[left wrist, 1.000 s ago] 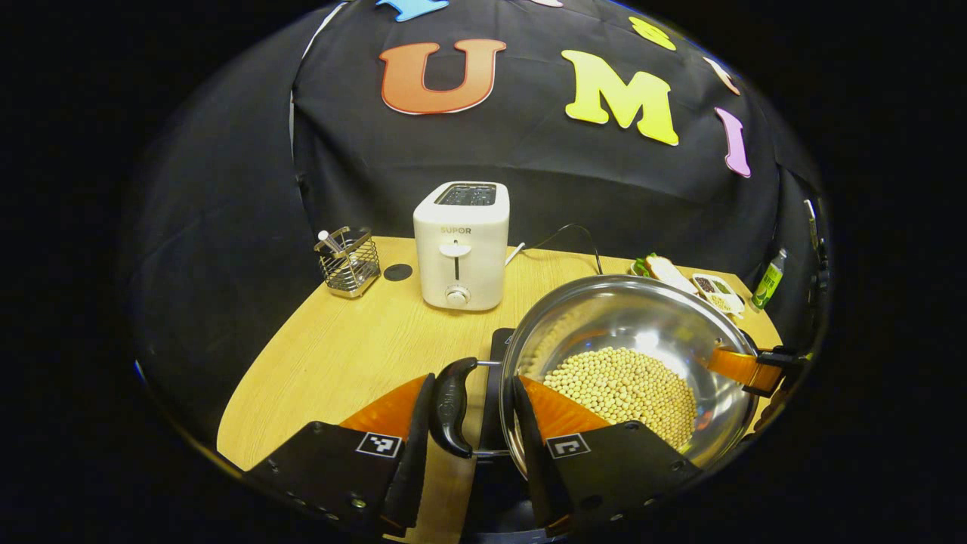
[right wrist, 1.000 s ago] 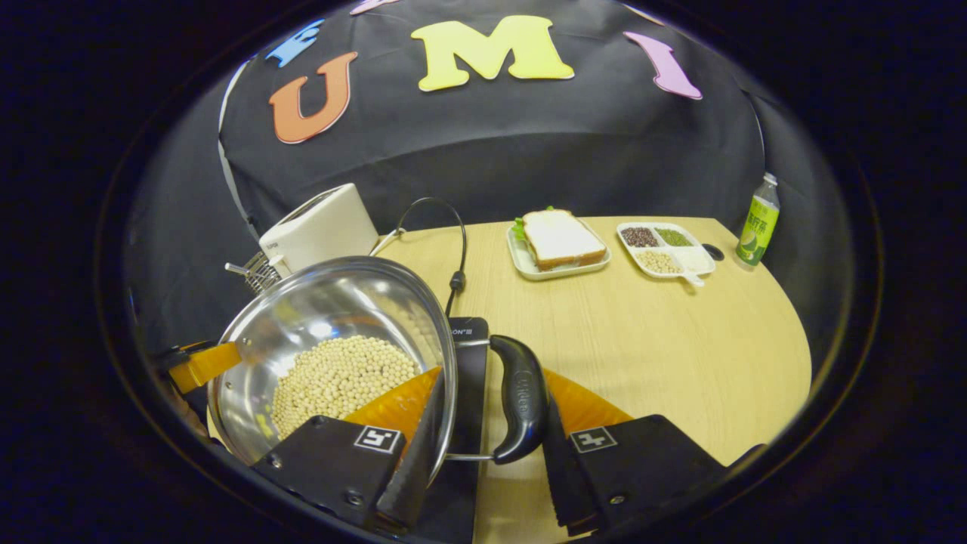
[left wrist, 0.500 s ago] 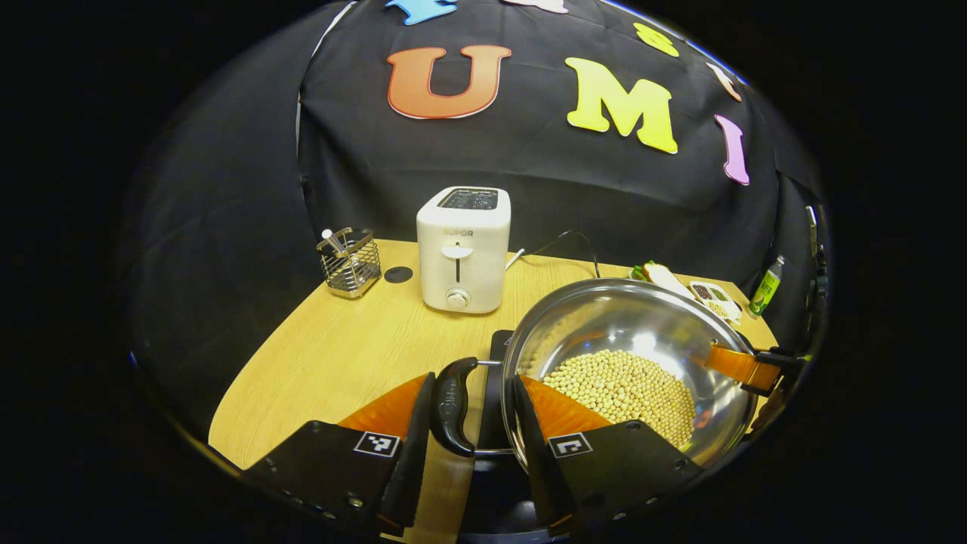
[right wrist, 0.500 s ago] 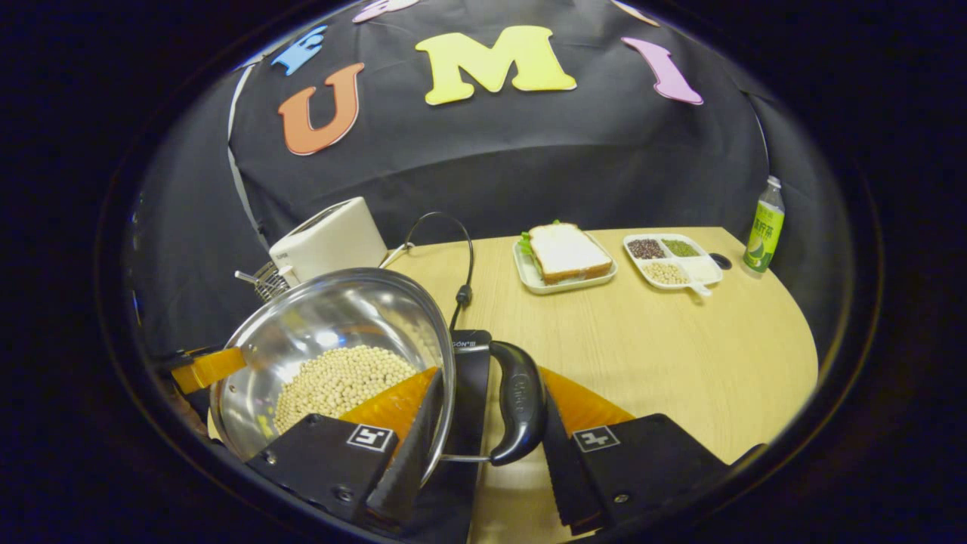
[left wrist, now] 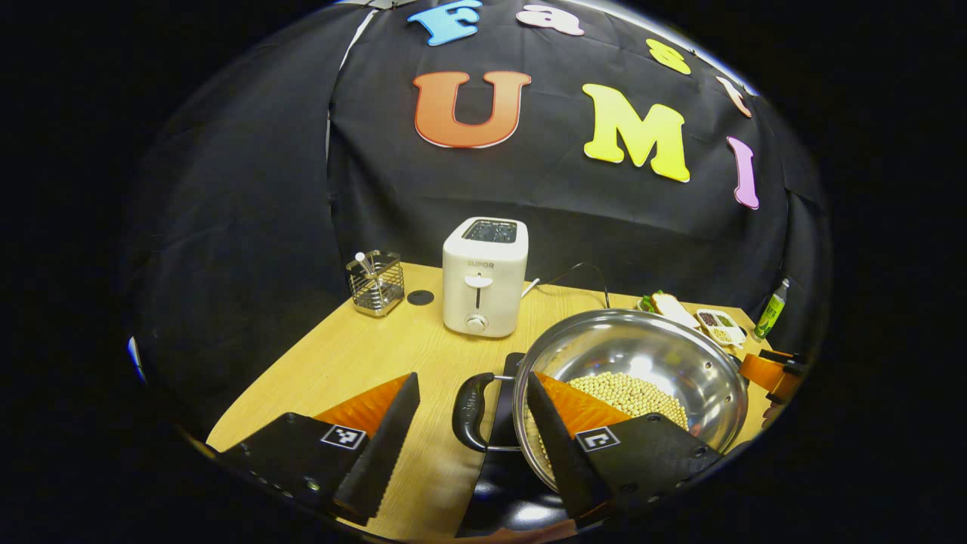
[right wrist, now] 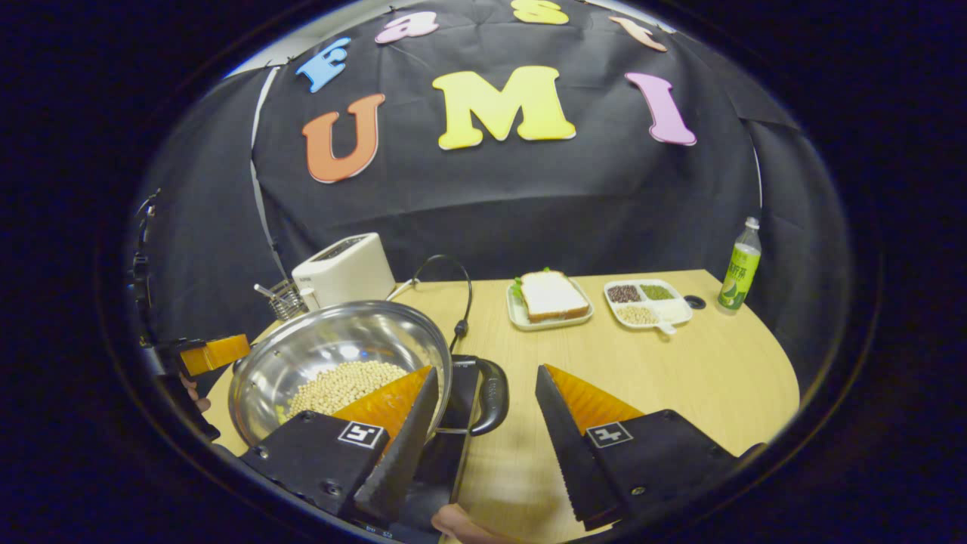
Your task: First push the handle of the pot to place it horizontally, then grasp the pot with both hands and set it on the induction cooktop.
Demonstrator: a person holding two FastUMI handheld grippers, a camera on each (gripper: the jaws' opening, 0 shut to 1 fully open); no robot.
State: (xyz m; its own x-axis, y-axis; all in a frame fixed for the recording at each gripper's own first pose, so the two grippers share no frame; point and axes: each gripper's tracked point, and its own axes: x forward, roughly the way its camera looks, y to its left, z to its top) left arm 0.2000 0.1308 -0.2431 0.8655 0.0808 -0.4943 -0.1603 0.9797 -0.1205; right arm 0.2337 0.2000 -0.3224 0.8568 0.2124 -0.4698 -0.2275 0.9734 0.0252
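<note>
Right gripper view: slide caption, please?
Right gripper open above the pot's handle; bean-filled pot sits on the cooktop.

Left tongs (left wrist: pixel 468 412) stand with fingers spread wide, gripping nothing. Right tongs (right wrist: pixel 487 412) are likewise parted, both fingers free of contact. At the lower edge of the right gripper view, what looks like a fingertip (right wrist: pixel 457 523) shows.

Shiny steel pot (left wrist: pixel 665 355) — matt wood-grain table (right wrist: pixel 680 363)
</note>
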